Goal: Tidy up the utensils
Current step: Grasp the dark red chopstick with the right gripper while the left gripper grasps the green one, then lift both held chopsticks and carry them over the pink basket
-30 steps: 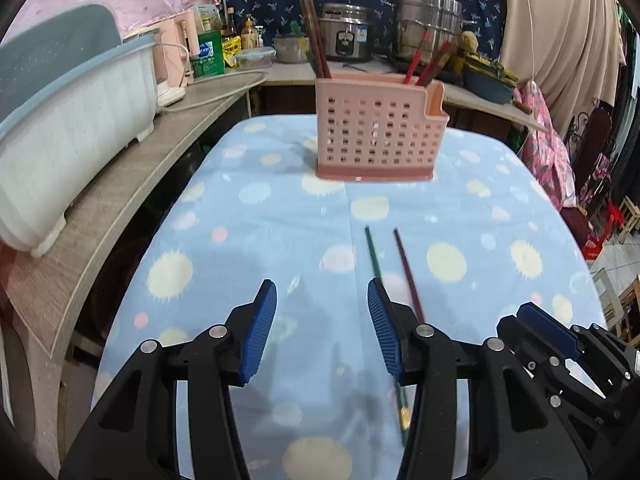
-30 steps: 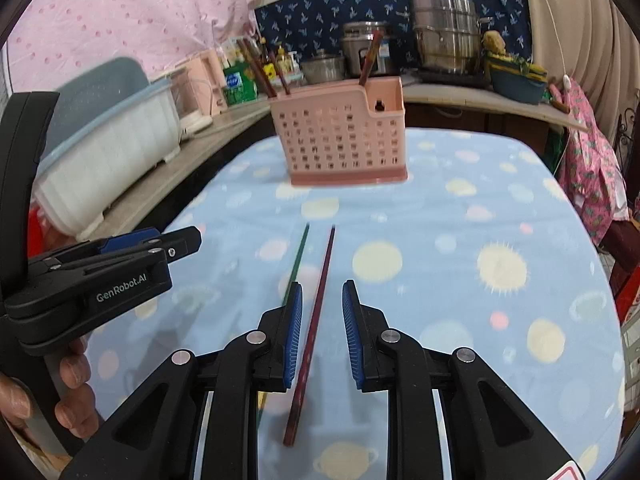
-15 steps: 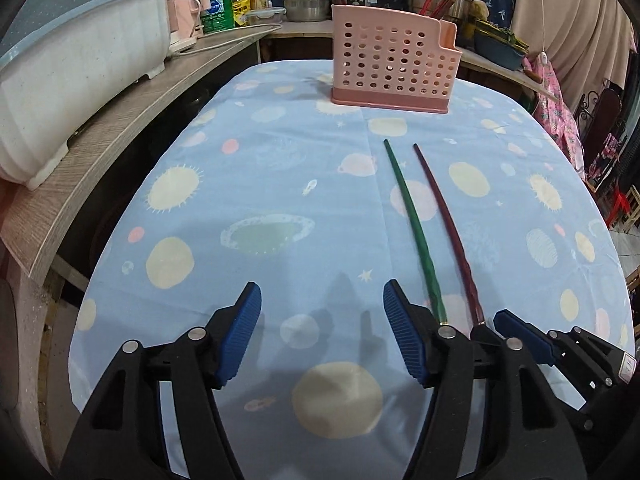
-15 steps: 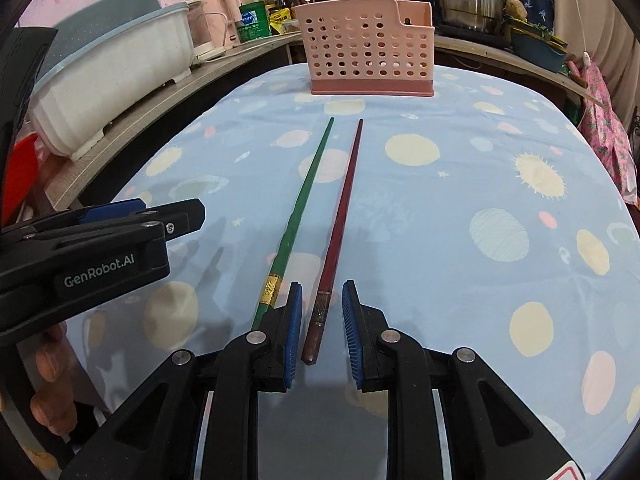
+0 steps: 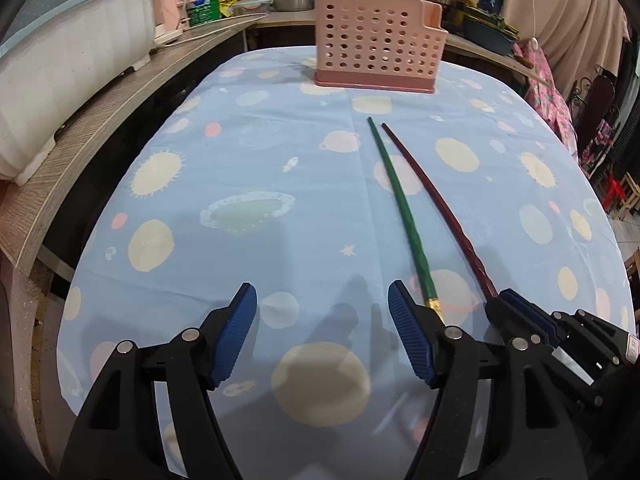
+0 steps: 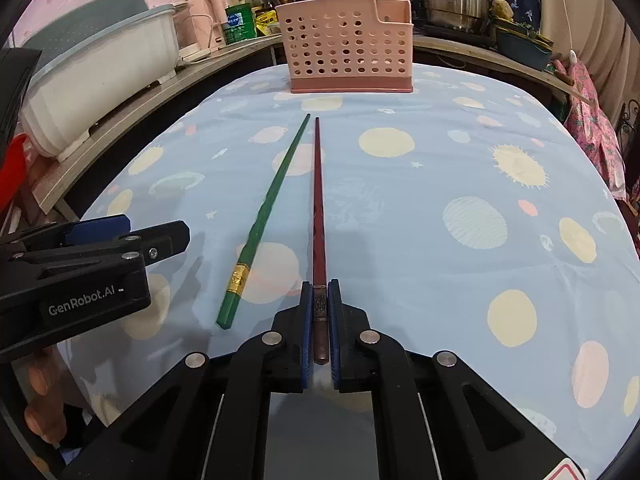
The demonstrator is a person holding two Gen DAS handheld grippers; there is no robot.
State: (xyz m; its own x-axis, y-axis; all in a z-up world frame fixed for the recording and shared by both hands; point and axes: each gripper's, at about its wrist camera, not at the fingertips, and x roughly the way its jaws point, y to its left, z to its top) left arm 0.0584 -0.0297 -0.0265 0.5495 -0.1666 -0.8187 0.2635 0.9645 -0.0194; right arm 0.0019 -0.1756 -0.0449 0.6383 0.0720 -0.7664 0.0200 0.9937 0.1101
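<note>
Two chopsticks lie side by side on the blue planet-print tablecloth (image 5: 260, 152), pointing at the pink perforated utensil basket (image 5: 376, 52) (image 6: 348, 48) at the far end. My right gripper (image 6: 320, 284) is shut on the near end of the dark red chopstick (image 6: 318, 200) (image 5: 436, 204). The green chopstick (image 6: 268, 208) (image 5: 400, 200), with a gold band, rests loose just left of it. My left gripper (image 5: 320, 292) hovers low over the cloth, left of the green chopstick's end. Its jaws are opening and nothing is between them. The right gripper (image 5: 516, 304) shows at the left wrist view's lower right.
A white and blue dish tub (image 5: 72, 60) sits on the wooden counter ledge (image 5: 100, 132) along the table's left side. Bottles and steel pots (image 6: 452, 0) crowd the back counter behind the basket. Pink floral cloth (image 6: 596, 132) hangs at the right edge.
Both grippers sank toward the near ends of the chopsticks. The right jaws closed on the dark red chopstick. The left jaws spread wider.
</note>
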